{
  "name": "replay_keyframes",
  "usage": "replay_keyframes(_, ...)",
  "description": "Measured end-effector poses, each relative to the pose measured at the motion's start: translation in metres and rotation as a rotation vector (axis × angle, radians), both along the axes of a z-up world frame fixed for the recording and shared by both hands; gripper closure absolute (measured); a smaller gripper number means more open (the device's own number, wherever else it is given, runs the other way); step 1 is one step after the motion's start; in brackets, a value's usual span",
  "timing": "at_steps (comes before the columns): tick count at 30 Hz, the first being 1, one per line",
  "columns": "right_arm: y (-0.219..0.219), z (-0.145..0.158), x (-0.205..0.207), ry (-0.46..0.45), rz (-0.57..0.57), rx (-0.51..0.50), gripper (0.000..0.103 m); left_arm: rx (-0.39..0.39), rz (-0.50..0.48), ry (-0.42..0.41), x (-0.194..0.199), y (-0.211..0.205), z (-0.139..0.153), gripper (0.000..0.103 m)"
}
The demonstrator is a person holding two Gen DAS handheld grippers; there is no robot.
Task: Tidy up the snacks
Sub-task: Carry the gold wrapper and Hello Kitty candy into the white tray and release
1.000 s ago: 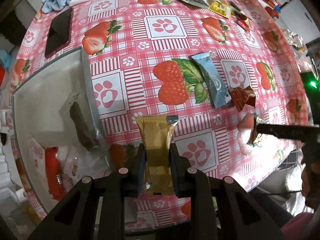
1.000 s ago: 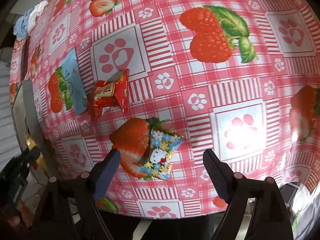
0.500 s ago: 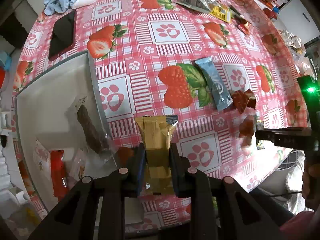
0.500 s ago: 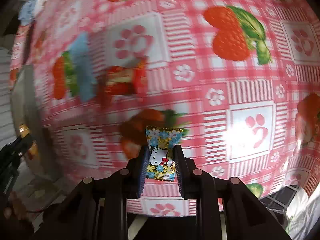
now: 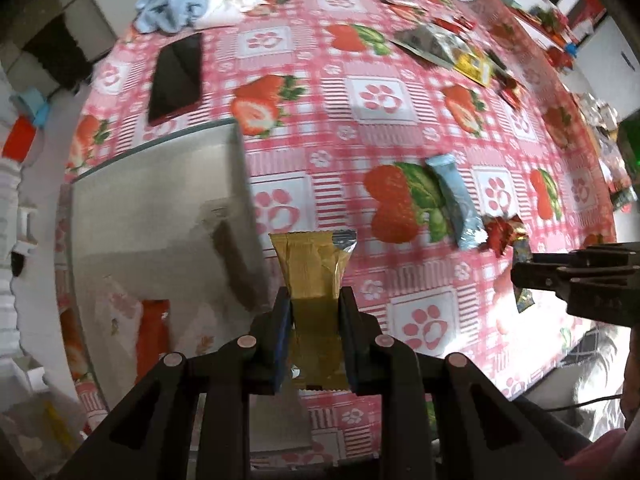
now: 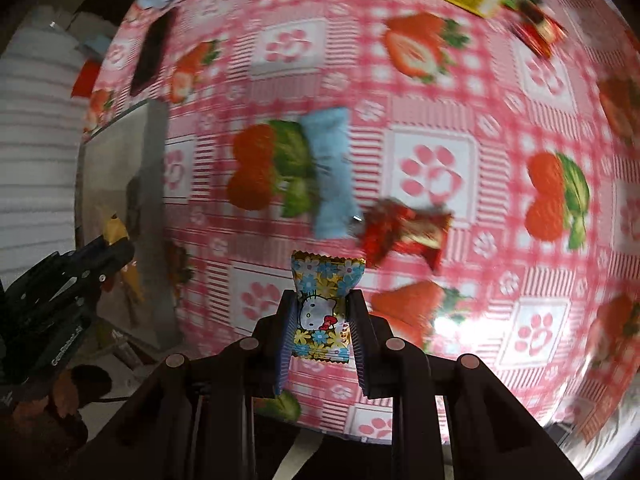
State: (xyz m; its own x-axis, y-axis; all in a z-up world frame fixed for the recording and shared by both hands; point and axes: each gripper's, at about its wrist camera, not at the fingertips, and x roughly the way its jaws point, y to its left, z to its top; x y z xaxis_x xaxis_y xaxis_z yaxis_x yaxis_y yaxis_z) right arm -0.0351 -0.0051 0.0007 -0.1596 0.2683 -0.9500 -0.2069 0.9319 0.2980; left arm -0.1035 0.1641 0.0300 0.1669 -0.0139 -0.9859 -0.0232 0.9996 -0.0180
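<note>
**Both claws loaded, snacks held above the bench**

Here each claw grips one wrapped snack by its middle, so the free end sticks out ahead and can drop clear on release. The left claw (image 5: 314, 322) is clenched on a gold bar wrapper (image 5: 314, 272), held just beside the right-hand wall of the grey bin (image 5: 160, 200); the bin already holds several packets, so it is probably the collecting place. The right claw (image 6: 322, 322) is clenched on a small flower-printed candy (image 6: 322, 312), lifted off the bench (image 6: 440, 80) and well right of the bin. Outward from it, a light blue packet (image 6: 326, 176) and a red candy (image 6: 404, 230) lie touching or nearly so on the bench, uncollected. Farther off are a dark phone (image 5: 176, 76), a heap of cloths (image 5: 192, 0) and more packets (image 5: 436, 44) at the far right. The bench between the claws is open; the bin's raised wall is the one edge to clear, and the near bench edge lies close below both claws.
</note>
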Motion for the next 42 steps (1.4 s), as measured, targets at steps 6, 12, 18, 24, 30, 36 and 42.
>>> replay_keyframes(6,0.035,0.007,0.005,-0.023,0.07,0.017,0.076,0.014,0.059,-0.017,-0.007,0.022,0.003,0.078)
replay_keyframes(12,0.067,0.012,0.011,-0.034,0.142,0.033,0.076,0.015,0.113,-0.015,-0.016,0.043,0.001,0.078)
replay_keyframes(18,0.101,0.015,0.01,-0.04,0.209,0.05,0.076,0.017,0.16,-0.009,-0.024,0.064,-0.002,0.078)
replay_keyframes(24,0.13,0.017,0.008,-0.039,0.264,0.066,0.076,0.019,0.2,-0.001,-0.031,0.08,-0.005,0.078)
replay_keyframes(30,0.162,0.018,0.004,-0.034,0.331,0.083,0.076,0.019,0.236,0.015,-0.036,0.095,-0.011,0.078)
replay_keyframes(36,0.196,0.017,0.002,-0.027,0.387,0.101,0.075,0.023,0.279,0.027,-0.041,0.113,-0.014,0.078)
replay_keyframes(42,0.231,0.008,0.003,-0.004,0.421,0.119,0.075,0.04,0.321,0.034,-0.039,0.135,-0.018,0.078)
